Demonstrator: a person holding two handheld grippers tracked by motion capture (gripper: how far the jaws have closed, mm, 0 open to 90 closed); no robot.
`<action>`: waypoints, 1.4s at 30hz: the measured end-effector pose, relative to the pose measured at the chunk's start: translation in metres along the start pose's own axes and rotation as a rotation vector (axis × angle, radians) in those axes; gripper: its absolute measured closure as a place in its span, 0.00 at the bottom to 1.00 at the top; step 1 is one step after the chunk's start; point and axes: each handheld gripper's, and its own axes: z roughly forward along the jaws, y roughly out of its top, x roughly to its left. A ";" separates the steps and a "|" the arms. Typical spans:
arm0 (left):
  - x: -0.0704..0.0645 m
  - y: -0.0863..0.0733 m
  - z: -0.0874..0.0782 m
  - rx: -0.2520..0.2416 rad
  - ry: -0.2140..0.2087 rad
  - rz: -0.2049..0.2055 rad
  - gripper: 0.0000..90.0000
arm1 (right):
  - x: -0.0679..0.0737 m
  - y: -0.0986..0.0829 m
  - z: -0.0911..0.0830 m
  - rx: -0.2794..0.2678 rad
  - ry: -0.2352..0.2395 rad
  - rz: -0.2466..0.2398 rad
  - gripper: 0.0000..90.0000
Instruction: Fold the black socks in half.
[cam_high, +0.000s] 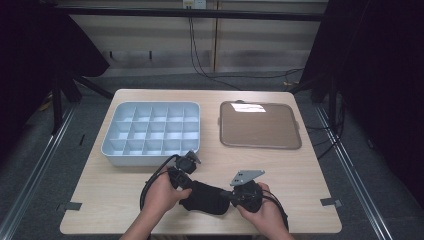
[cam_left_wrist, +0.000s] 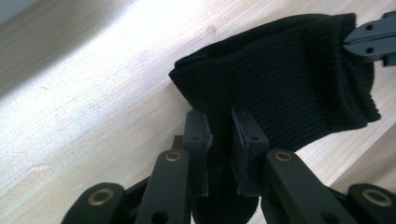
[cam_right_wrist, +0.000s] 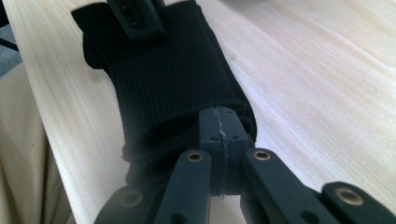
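Pale wooden table (cam_high: 300, 170), near edge: a black sock (cam_high: 206, 197) hangs between left gripper (cam_high: 181, 172) and right gripper (cam_high: 239, 194), both clamped on its ends, and thin bites could slip if pulled apart.

pale wood table (cam_high: 300, 165) on grey floor (cam_high: 45, 160), dark curtains (cam_high: 385, 75) at sides, beige wall (cam_high: 260, 45) w/ cables.

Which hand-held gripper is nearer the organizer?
Left. The left hand-held gripper sits just below the organizer; the right hand-held gripper is farther down and right.
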 end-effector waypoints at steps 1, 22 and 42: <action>0.000 0.000 0.000 0.000 0.000 0.000 0.86 | 0.000 0.000 0.000 0.000 0.000 0.000 1.00; -0.008 0.007 -0.017 -0.002 0.002 0.028 0.88 | -0.002 -0.001 0.006 0.016 -0.007 0.010 1.00; -0.022 0.011 -0.026 -0.026 -0.046 0.067 0.88 | 0.000 -0.004 0.009 0.026 -0.006 0.008 1.00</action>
